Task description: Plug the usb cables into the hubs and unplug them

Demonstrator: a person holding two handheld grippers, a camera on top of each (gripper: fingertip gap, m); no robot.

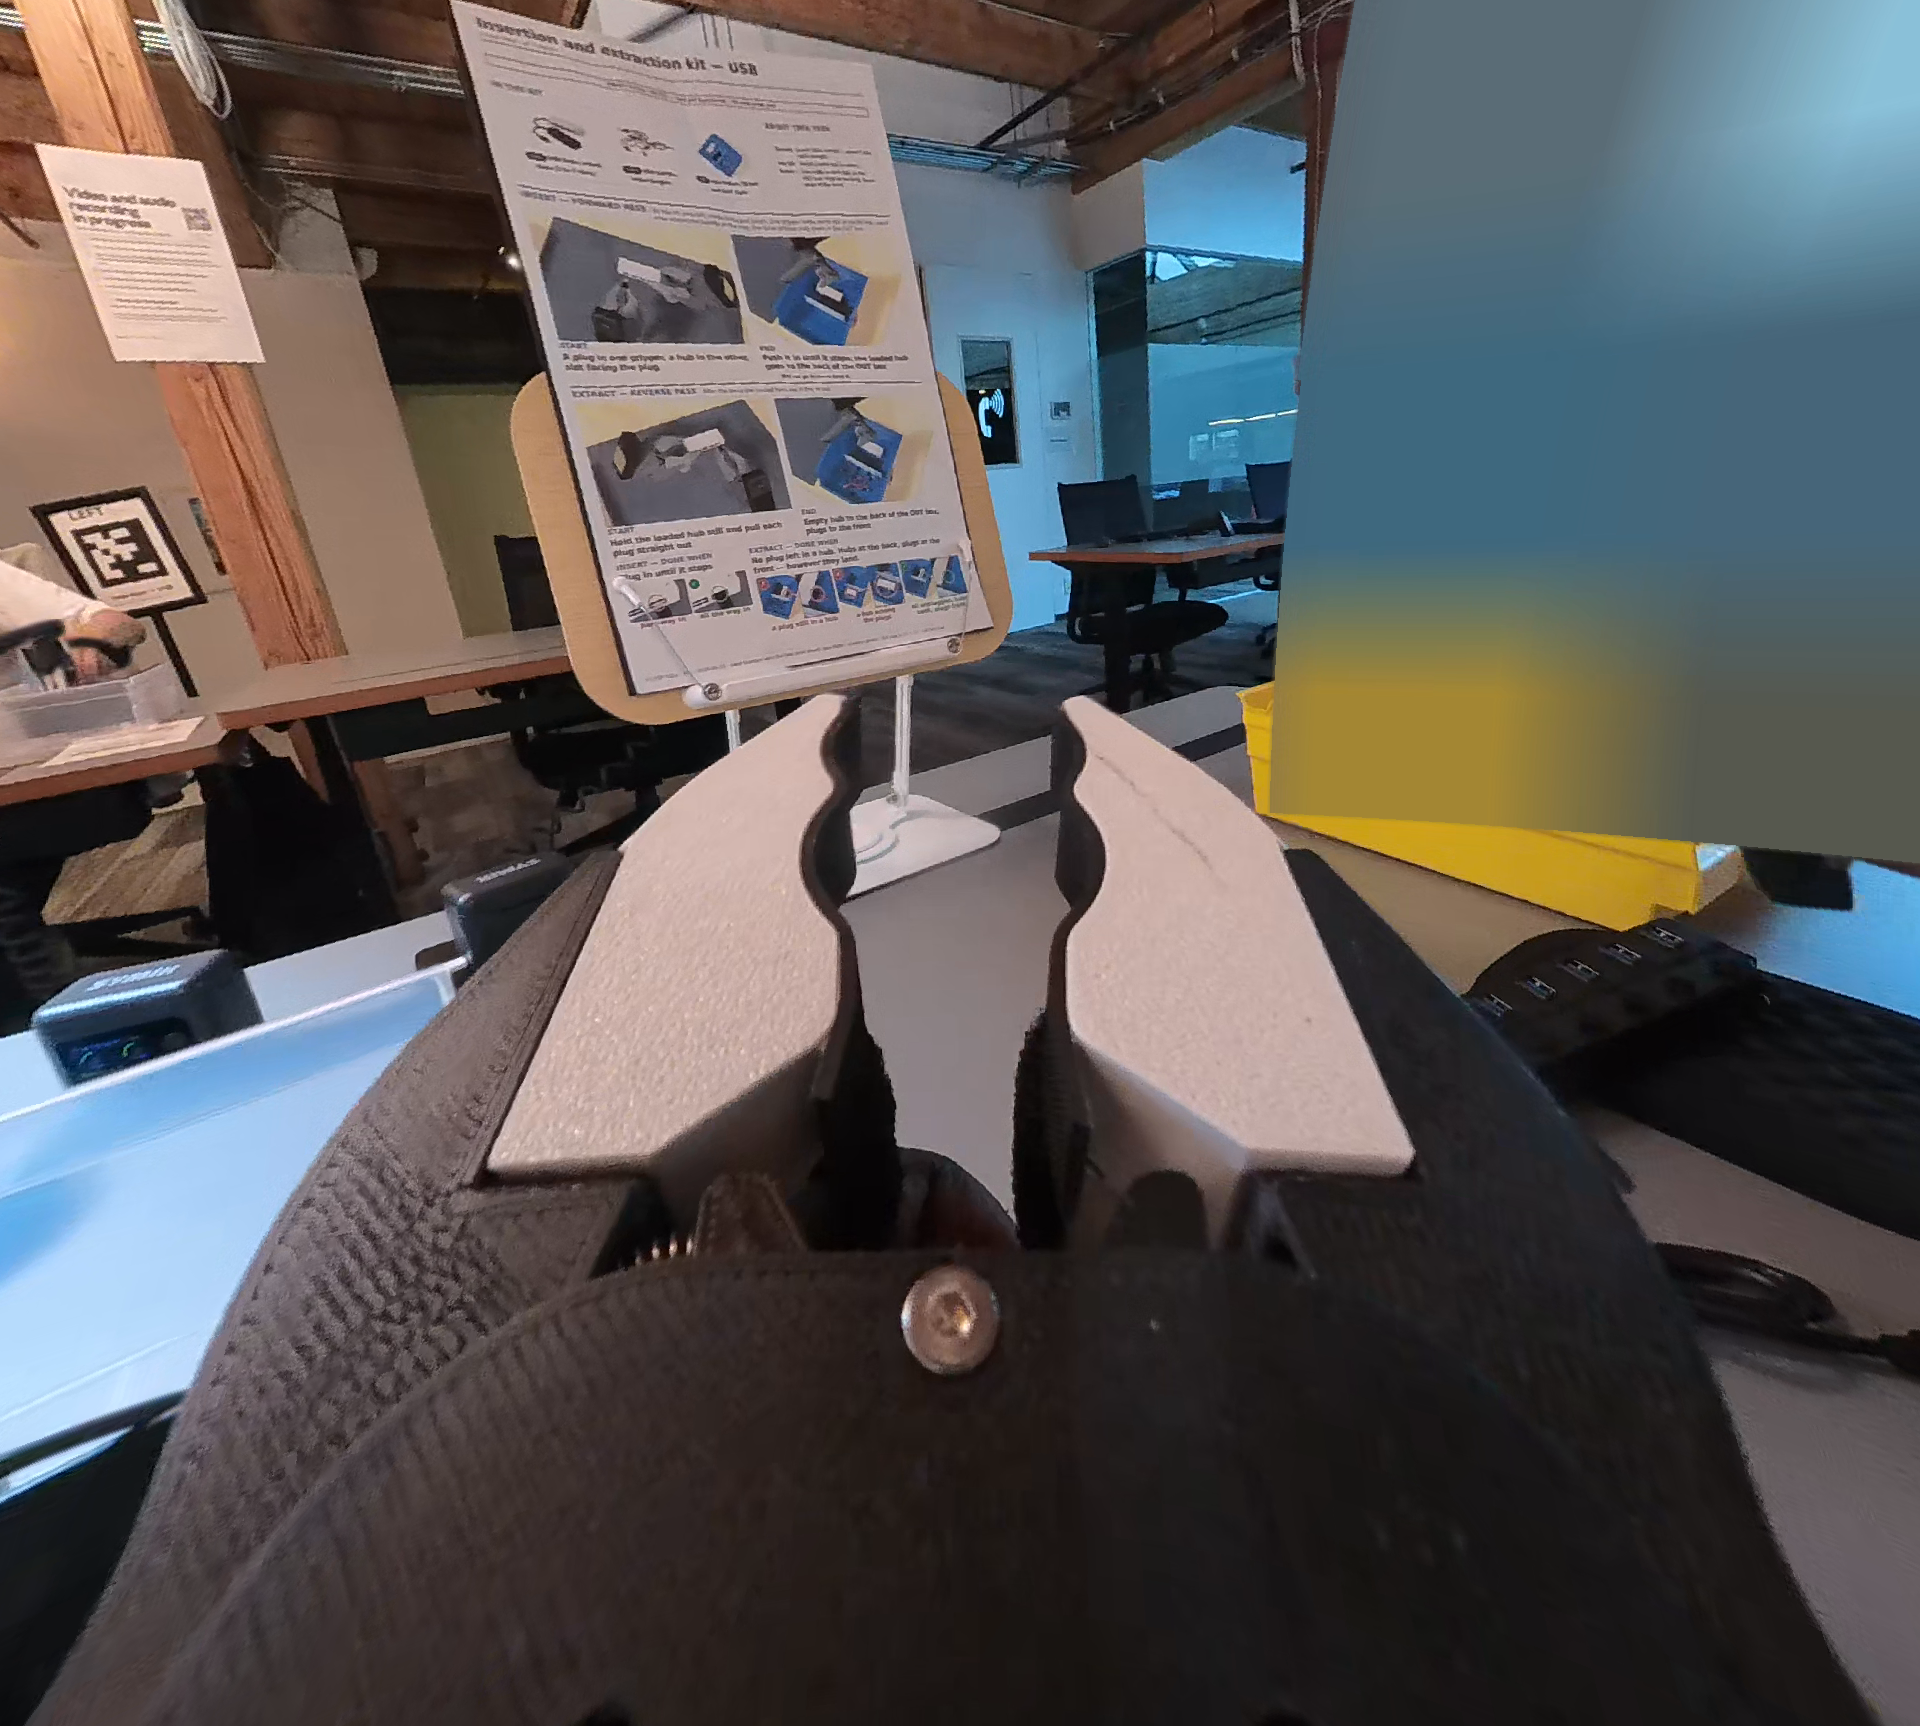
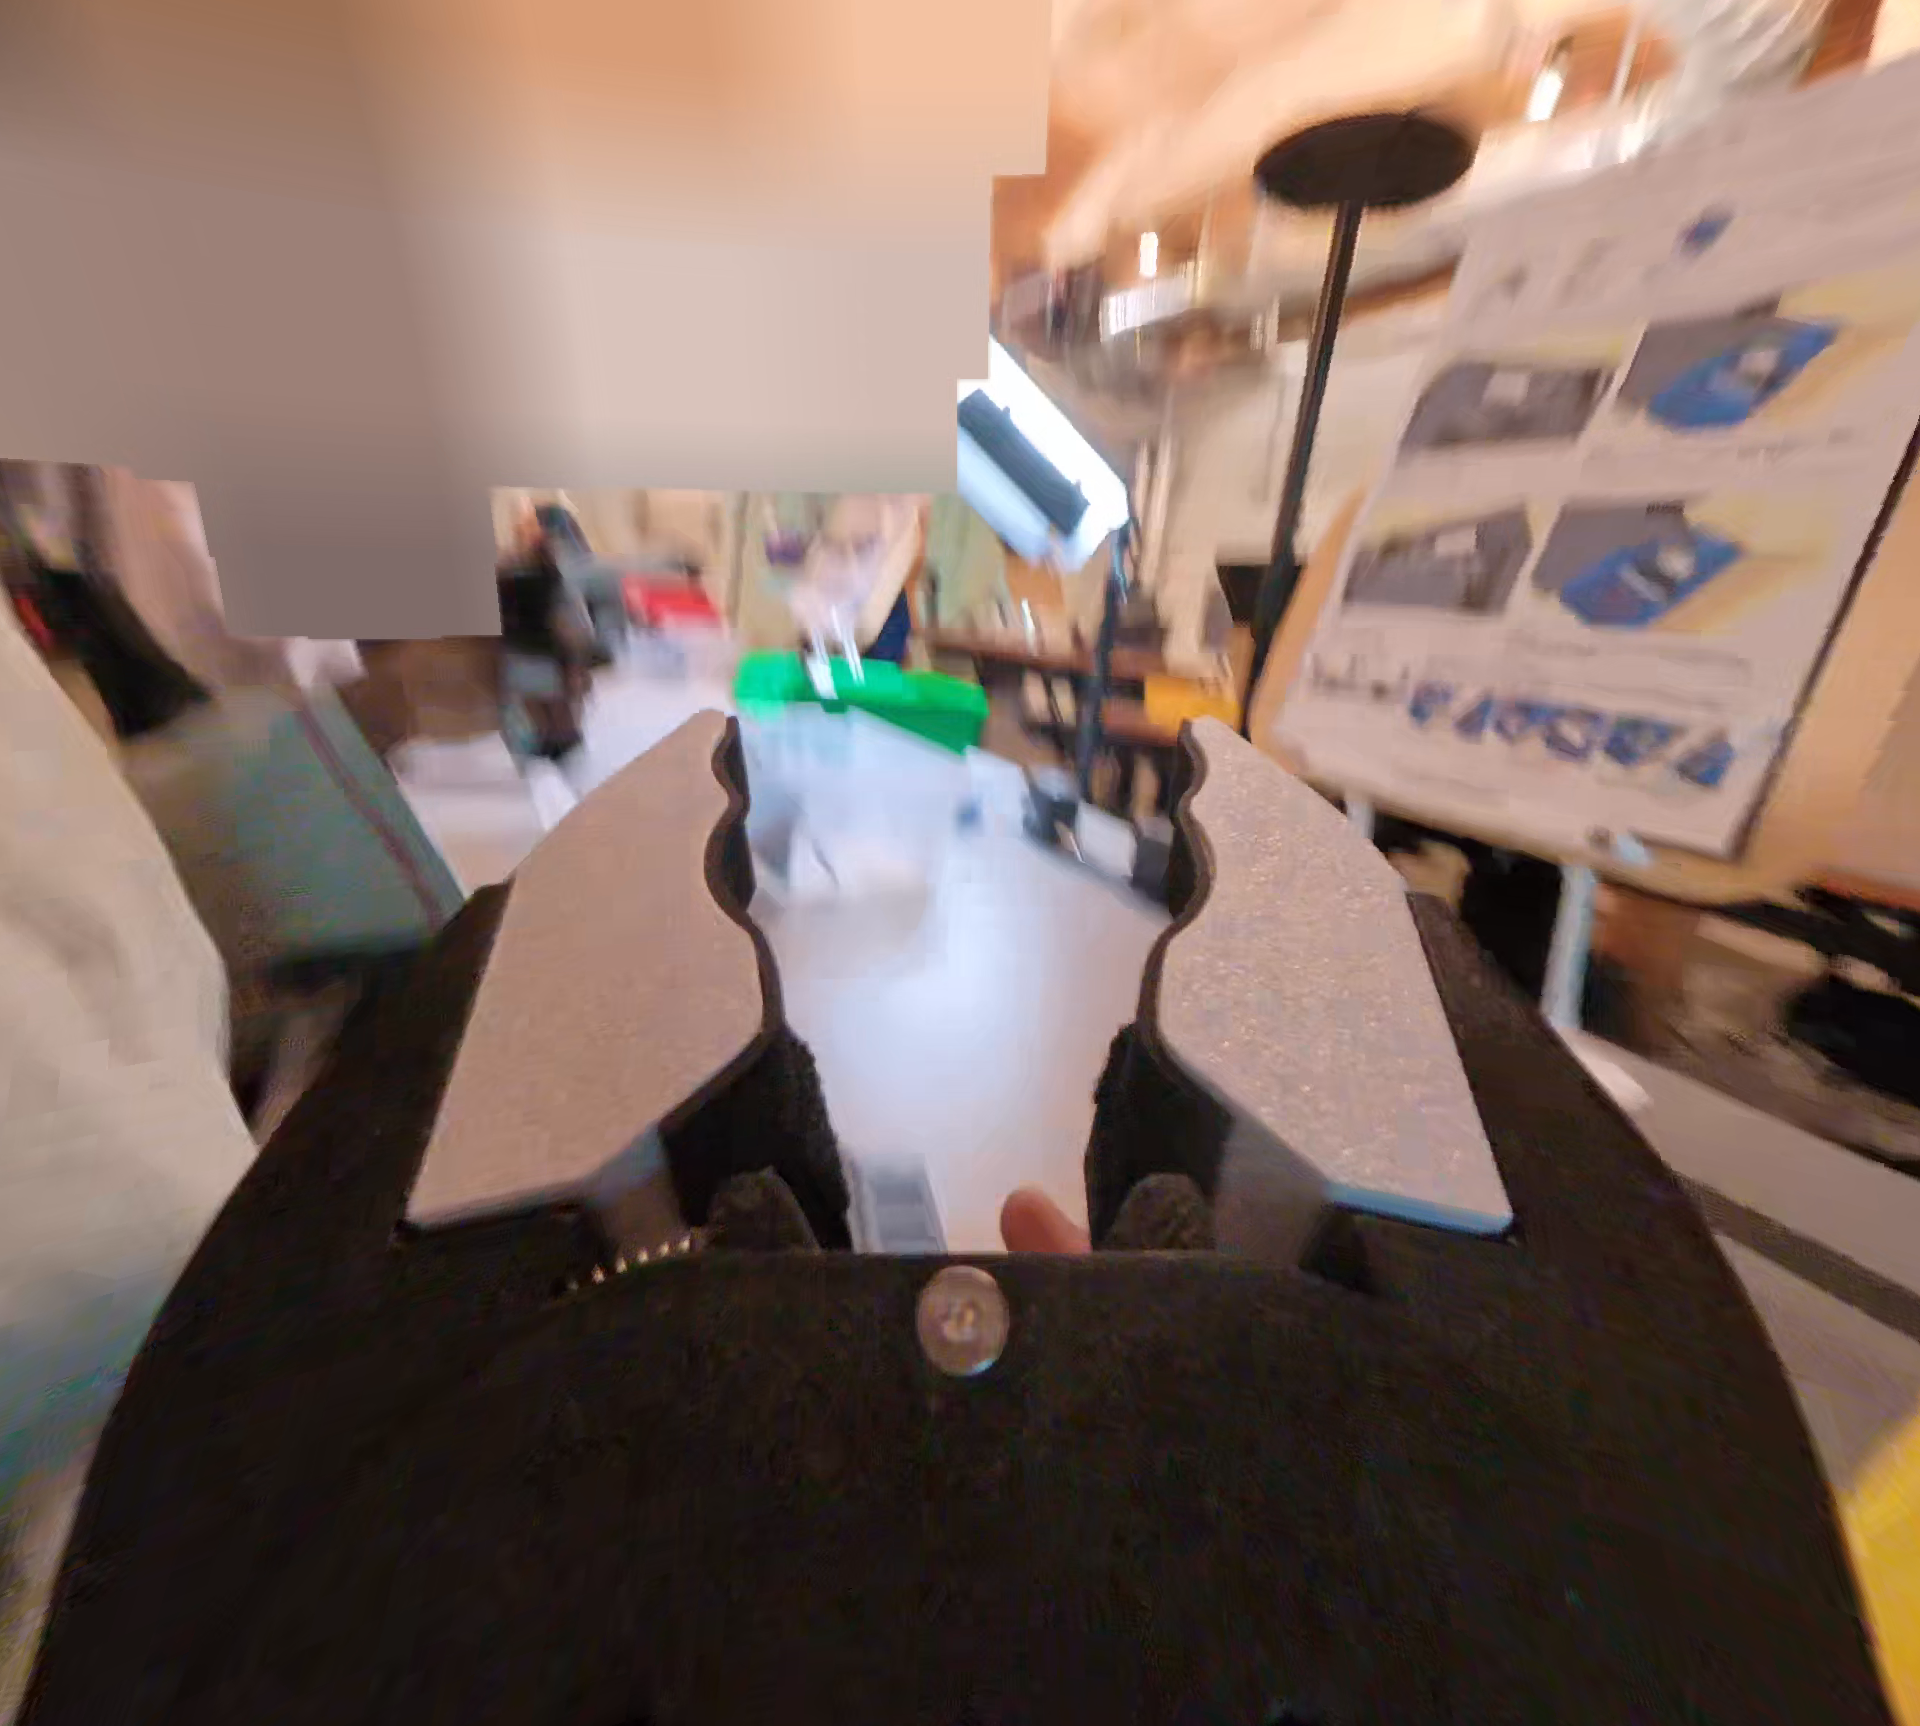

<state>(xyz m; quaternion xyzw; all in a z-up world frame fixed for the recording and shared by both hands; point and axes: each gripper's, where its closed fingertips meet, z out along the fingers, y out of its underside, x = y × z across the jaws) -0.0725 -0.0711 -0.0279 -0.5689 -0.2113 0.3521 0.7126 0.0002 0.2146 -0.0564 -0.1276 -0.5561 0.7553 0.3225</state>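
My left gripper (image 1: 951,720) is open and empty, held above the grey table (image 1: 935,959) and pointing at a sheet on a stand. A black USB hub (image 1: 1605,975) with a row of blue ports lies on the table to its right, with a black cable (image 1: 1766,1302) nearer me. My right gripper (image 2: 961,746) is open and empty, held above the table; its view is motion-blurred. A fingertip (image 2: 1039,1221) shows at the base of its jaws. No USB plug is clearly in view.
An instruction sheet on a wooden stand (image 1: 727,388) stands ahead of the left gripper and shows at the right of the right wrist view (image 2: 1600,533). A yellow bin (image 1: 1455,855) sits at the right. A clear box (image 1: 156,1188) lies left. A green bin (image 2: 862,700) sits far off.
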